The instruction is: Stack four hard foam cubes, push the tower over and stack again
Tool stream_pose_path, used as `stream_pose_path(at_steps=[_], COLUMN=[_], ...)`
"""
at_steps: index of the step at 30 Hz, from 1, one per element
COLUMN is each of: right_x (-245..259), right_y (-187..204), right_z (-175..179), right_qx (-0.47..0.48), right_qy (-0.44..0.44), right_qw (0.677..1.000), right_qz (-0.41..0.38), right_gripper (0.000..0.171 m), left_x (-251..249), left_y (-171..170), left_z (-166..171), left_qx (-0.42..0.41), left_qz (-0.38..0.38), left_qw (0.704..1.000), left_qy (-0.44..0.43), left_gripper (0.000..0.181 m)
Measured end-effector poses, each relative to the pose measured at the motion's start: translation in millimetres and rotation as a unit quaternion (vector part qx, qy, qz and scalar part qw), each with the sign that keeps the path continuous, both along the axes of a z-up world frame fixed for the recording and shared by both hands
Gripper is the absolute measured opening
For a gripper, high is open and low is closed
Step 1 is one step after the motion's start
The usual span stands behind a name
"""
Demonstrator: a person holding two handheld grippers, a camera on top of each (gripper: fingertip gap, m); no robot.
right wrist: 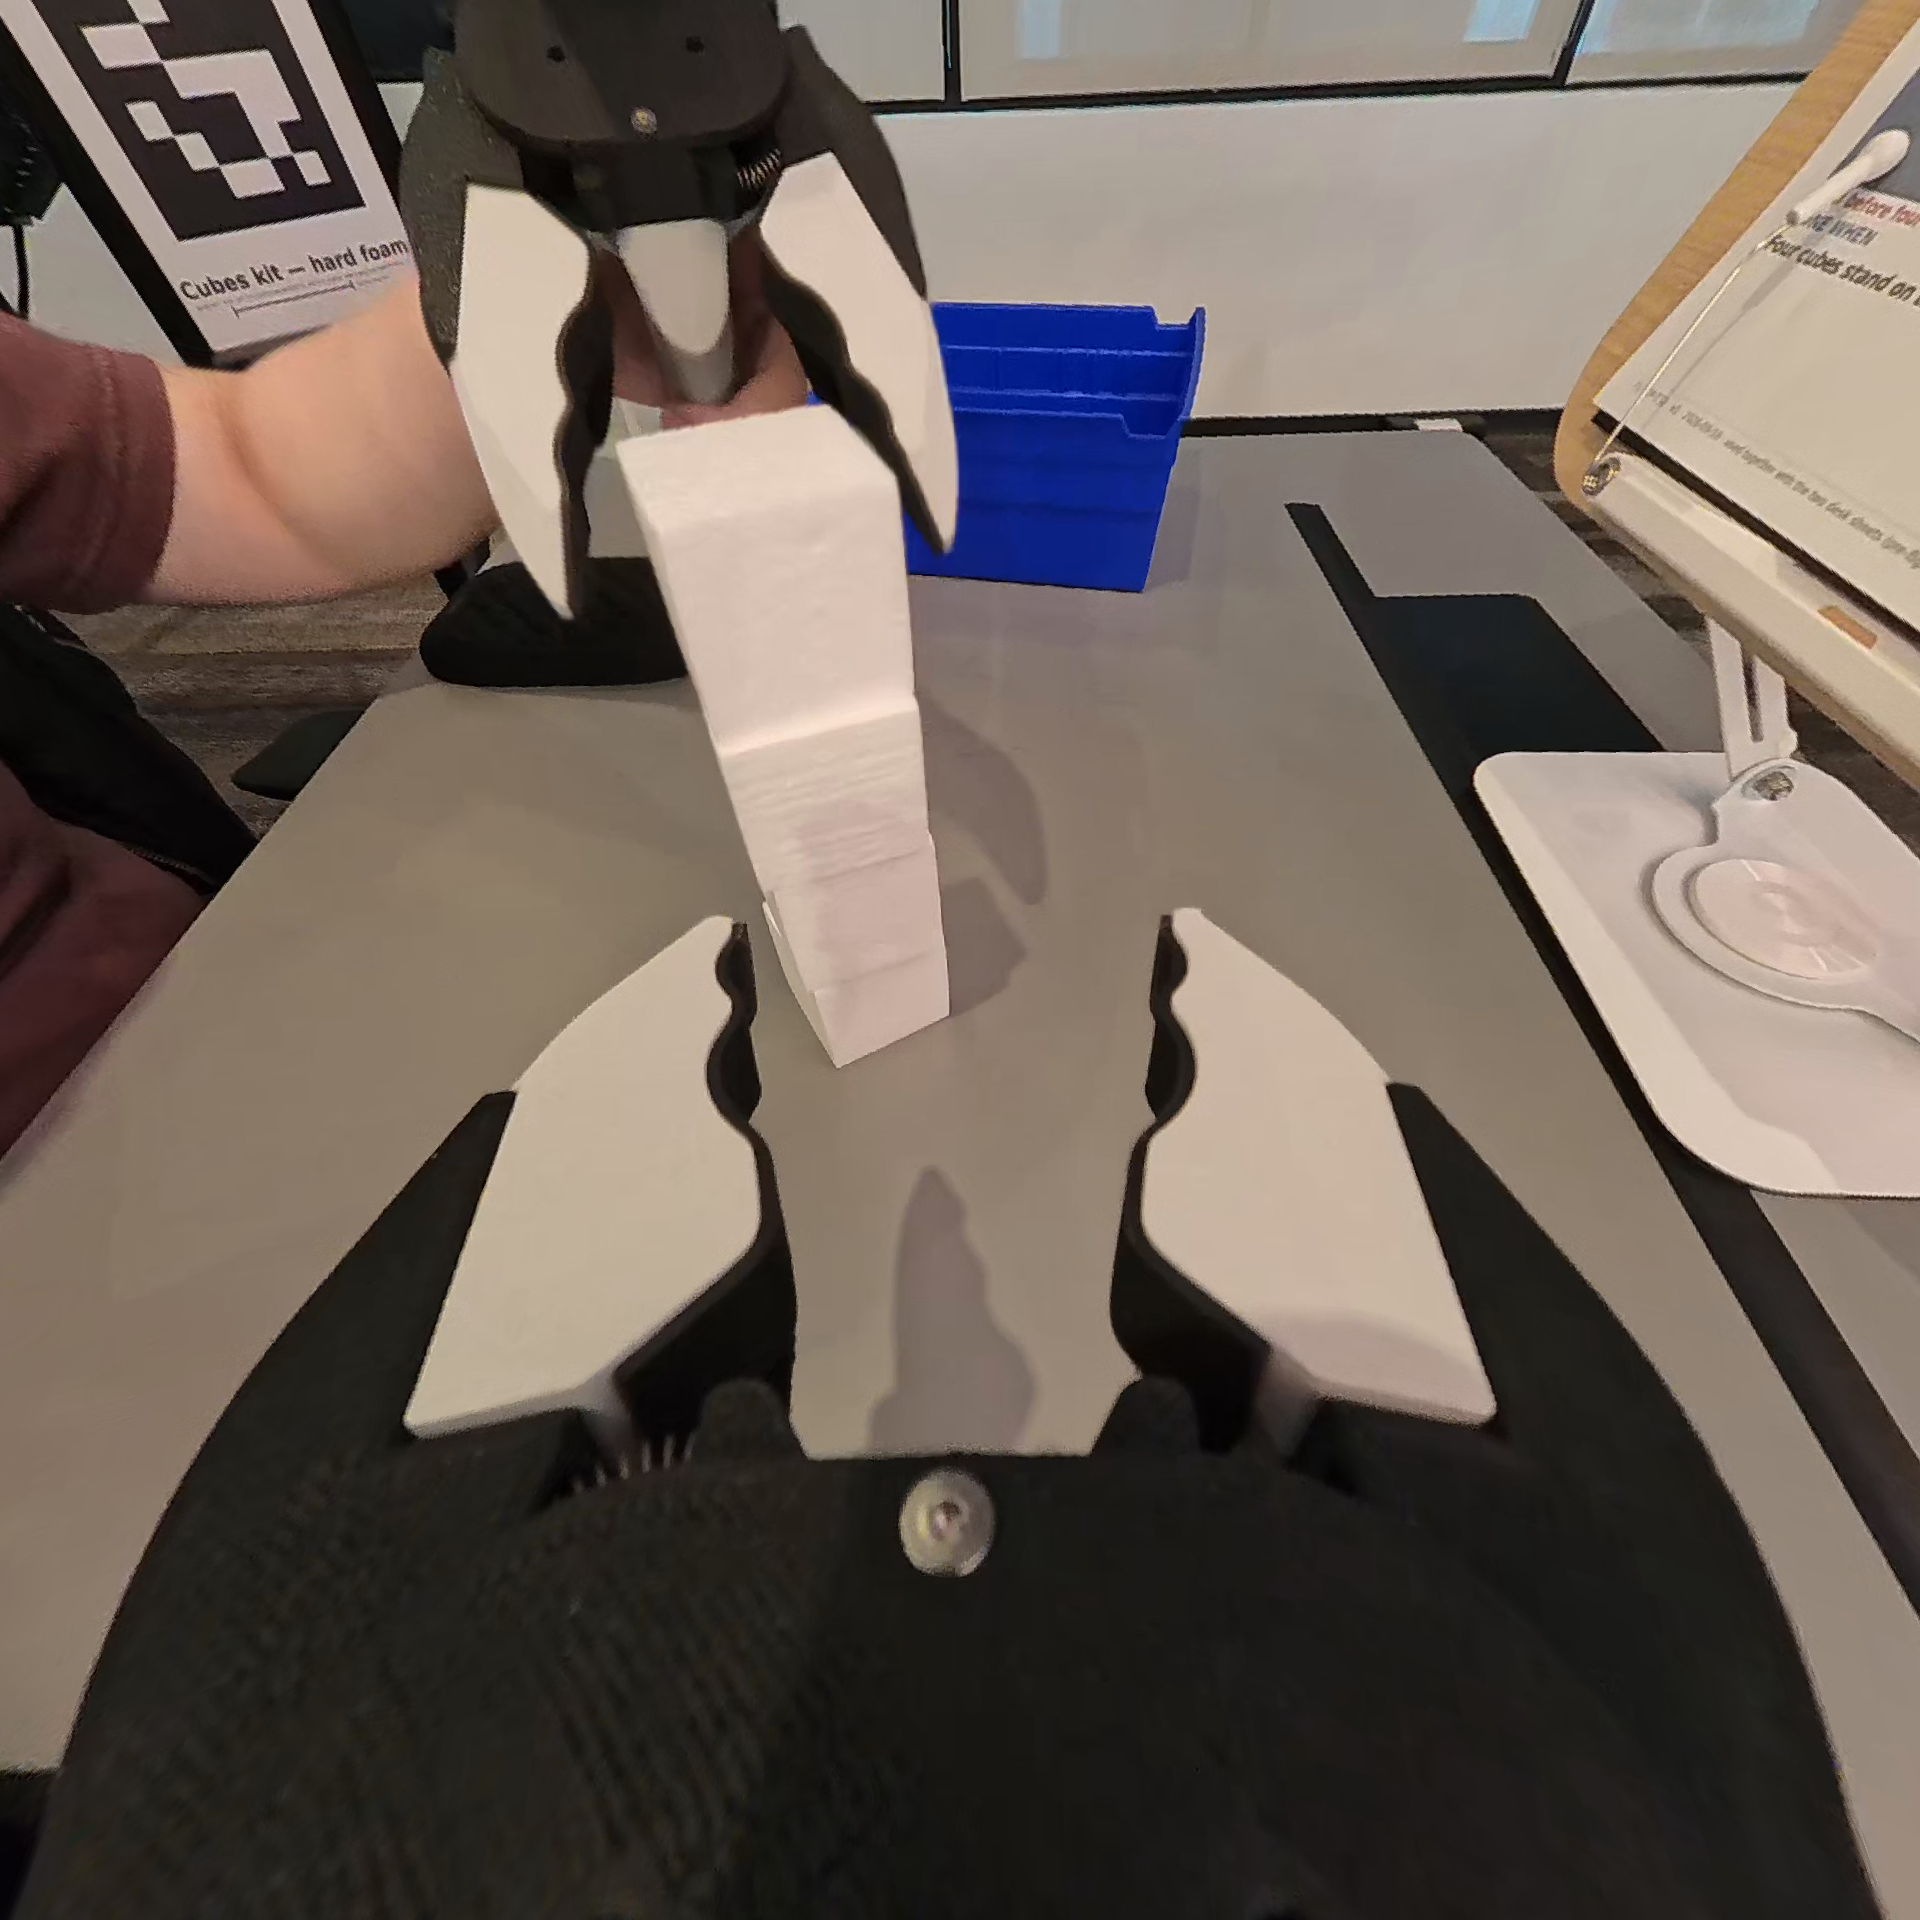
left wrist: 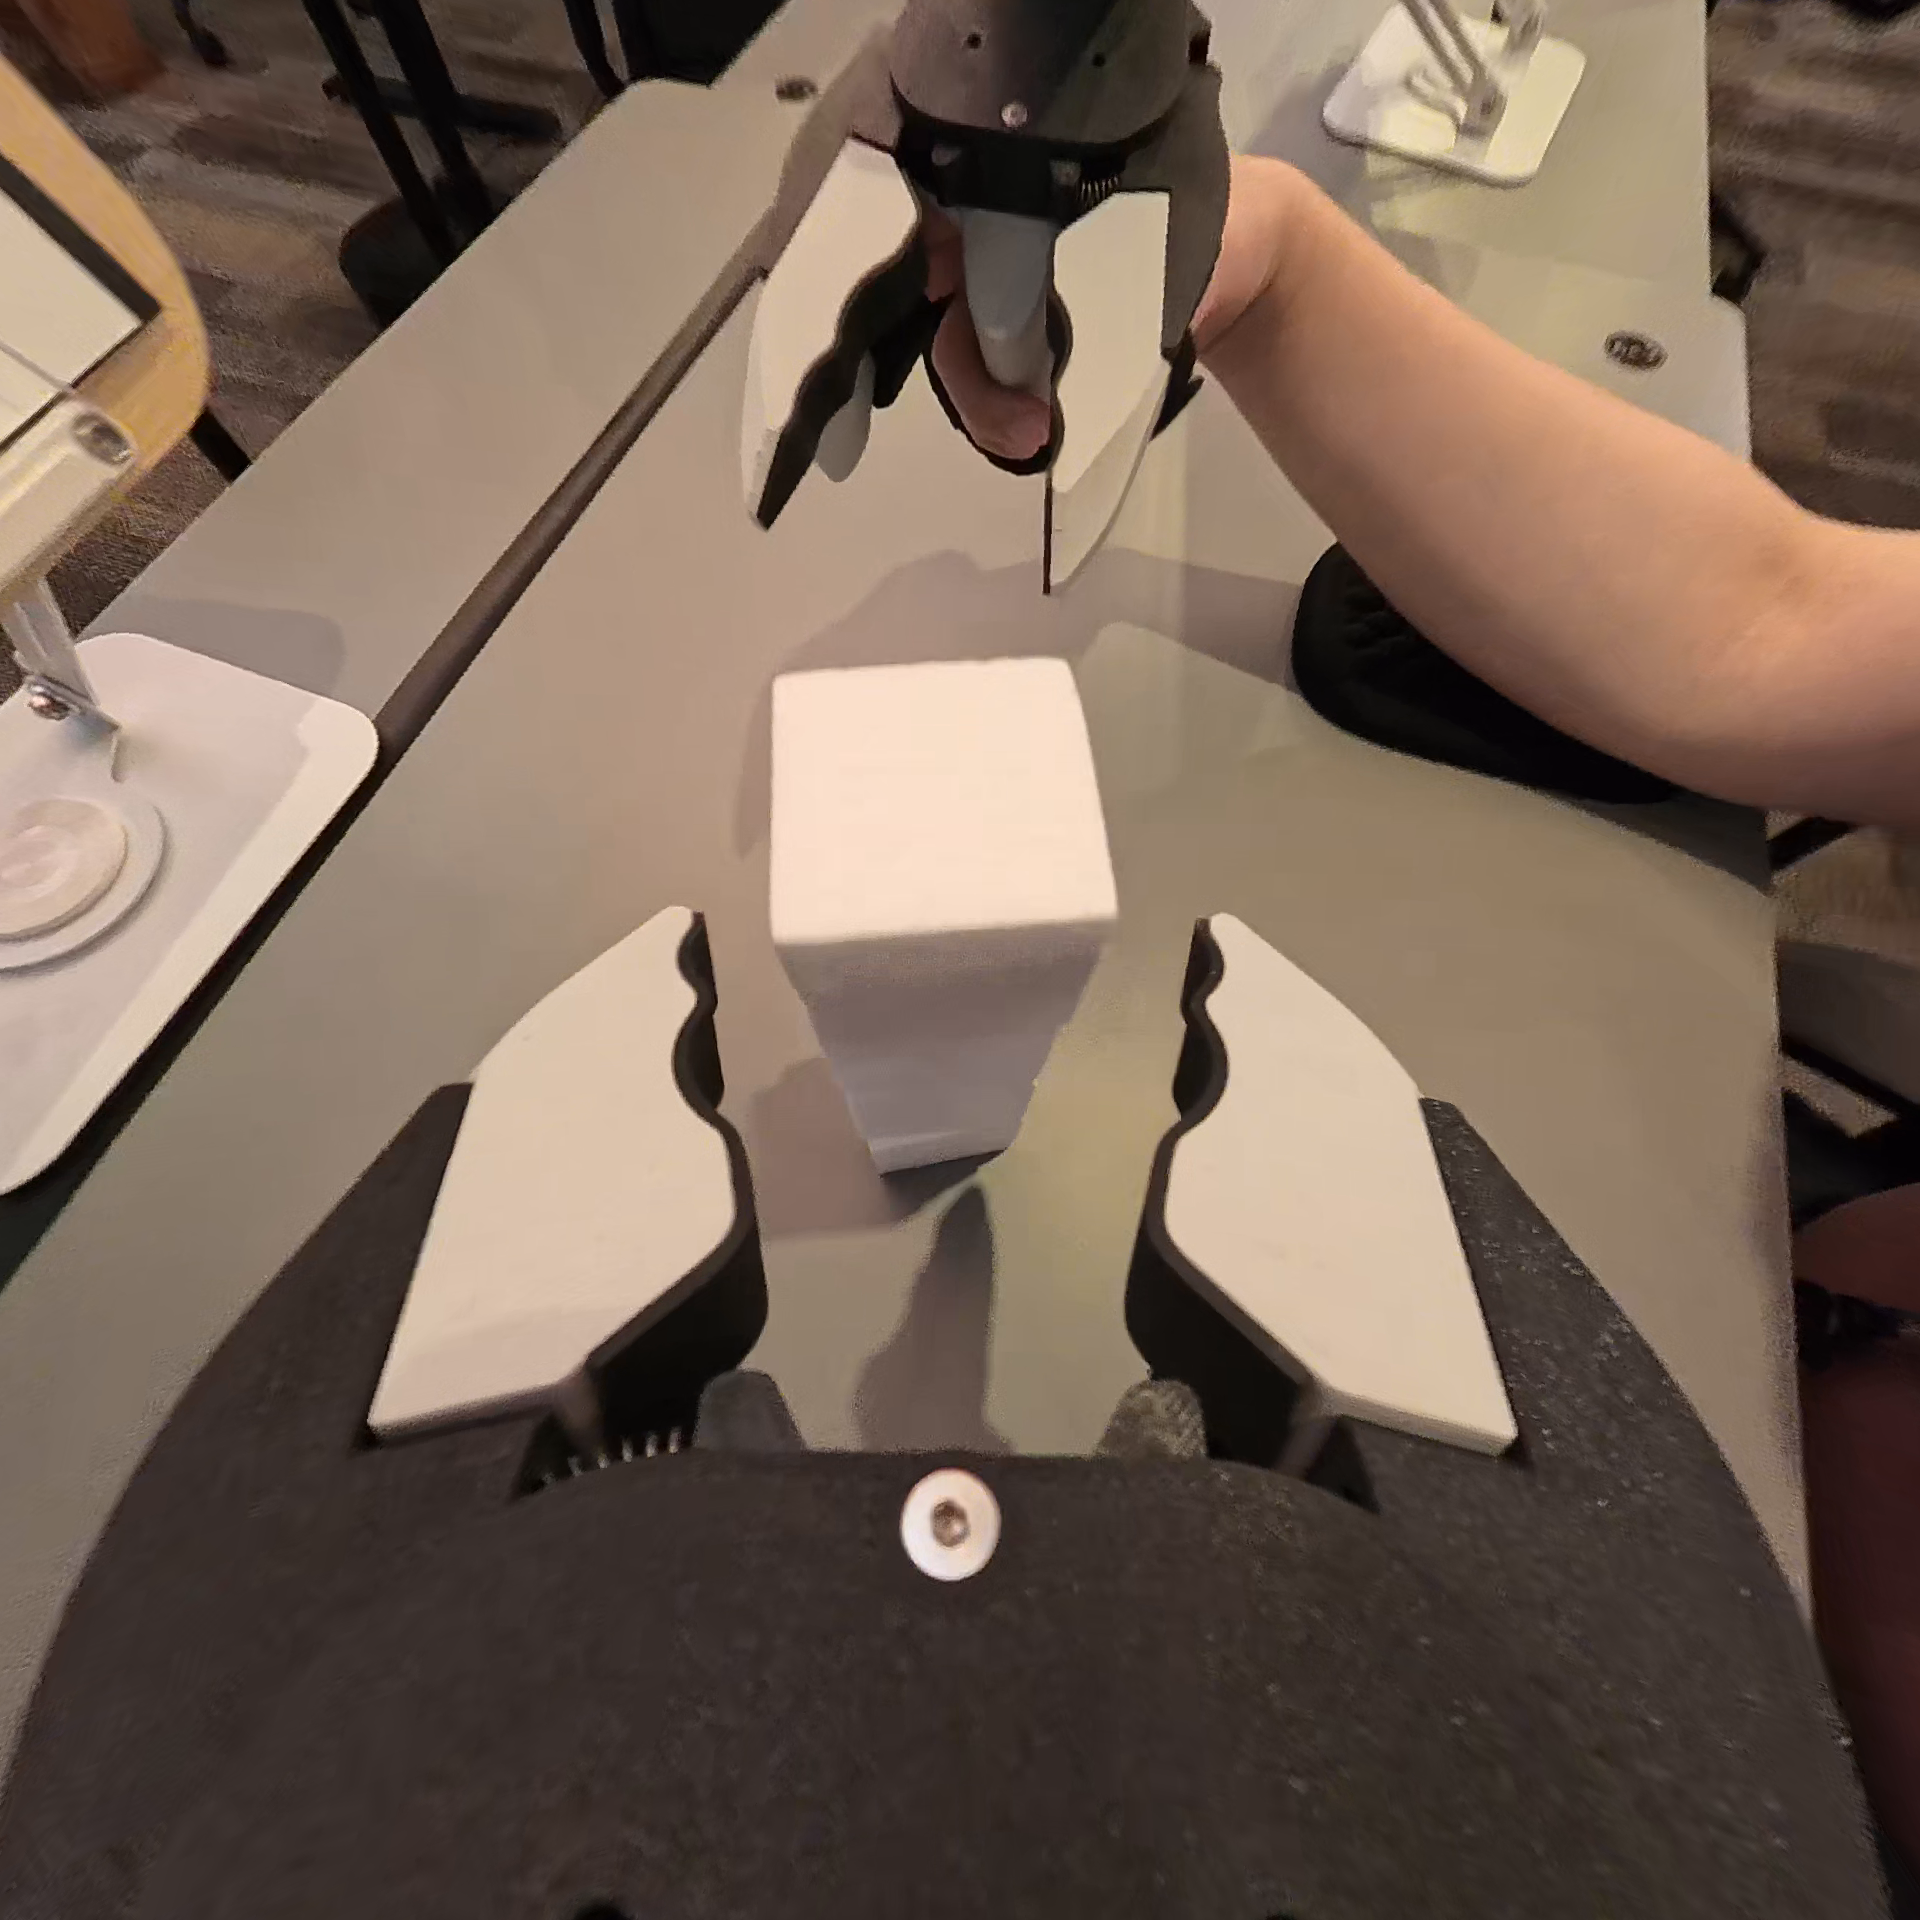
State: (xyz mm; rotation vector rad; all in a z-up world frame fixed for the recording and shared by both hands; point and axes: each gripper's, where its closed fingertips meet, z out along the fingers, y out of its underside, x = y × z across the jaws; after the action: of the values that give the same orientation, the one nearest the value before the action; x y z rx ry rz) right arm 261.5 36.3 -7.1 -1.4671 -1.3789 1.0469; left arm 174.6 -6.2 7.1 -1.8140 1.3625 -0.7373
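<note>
A tower of several white foam cubes [right wrist: 821,748] stands upright on the grey table [right wrist: 1247,779], with small offsets between the cubes. In the left wrist view I look down on its top cube [left wrist: 935,790]. My left gripper [left wrist: 951,920] is open, its fingers on either side of the top cube with a clear gap at each pad. In the right wrist view the left gripper [right wrist: 748,571] straddles the tower's top without pressing on it. My right gripper [right wrist: 954,920] is open and empty, low, just in front of the tower's base. It also shows beyond the tower in the left wrist view [left wrist: 904,551].
A blue bin [right wrist: 1049,457] stands behind the tower. A white stand base [right wrist: 1714,935] with a tilted document holder is at the right, and shows in the left wrist view [left wrist: 135,831]. A person's forearm [left wrist: 1558,582] reaches over the table. A patterned marker board [right wrist: 208,135] stands at back left. Tip to tip, the grippers are about 11 centimetres apart.
</note>
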Motion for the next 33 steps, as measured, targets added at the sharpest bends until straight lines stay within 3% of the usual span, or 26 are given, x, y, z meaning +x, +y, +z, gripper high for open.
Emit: stream_pose_path(at_steps=[3,6,7,9,11,13,15,21,26,33], right_x=[11,32,42,66,97,129,158,235,234,231], right_y=[0,10,17,35,47,46,42,22,8,-4], right_z=[-4,-8,-7,-5,-2,4,8,-15,-23,-44], right_qx=[-0.005,-0.014,-0.017,-0.026,-0.049,-0.065,-0.06,-0.093,-0.097,-0.121], right_qy=[-0.018,-0.042,-0.044,-0.048,-0.054,-0.061,-0.07,-0.17,-0.203,-0.253], right_qw=[1.0,0.998,0.996,0.989,0.976,0.964,0.953,0.896,0.899,0.897], right_qz=[-0.006,-0.046,-0.071,-0.14,-0.206,-0.249,-0.289,-0.4,-0.376,-0.342], right_gripper=[0.073,0.065,0.065,0.064,0.047,0.002,0.001,0.001,0.001,0.001], left_x=[-28,-61,-72,-90,-94,-87,-81,-48,-5,56], left_y=[-6,-7,-7,-6,-4,-4,-1,6,15,19], left_z=[-9,-57,-79,-117,-136,-139,-136,-124,-92,-73], left_qx=[-0.001,-0.025,-0.047,-0.089,-0.131,-0.163,-0.161,-0.089,-0.032,0.011], left_qz=[0.034,0.082,0.099,0.137,0.178,0.199,0.216,0.239,0.218,0.168], left_qw=[0.999,0.996,0.994,0.985,0.974,0.966,0.963,0.962,0.966,0.973], left_qy=[-0.028,0.006,0.03,0.06,0.041,0.004,0.002,0.1,0.132,0.157], left_gripper=[0.081,0.072,0.059,0.0,0.0,0.0,0.0,0.0,0.0,0.0])
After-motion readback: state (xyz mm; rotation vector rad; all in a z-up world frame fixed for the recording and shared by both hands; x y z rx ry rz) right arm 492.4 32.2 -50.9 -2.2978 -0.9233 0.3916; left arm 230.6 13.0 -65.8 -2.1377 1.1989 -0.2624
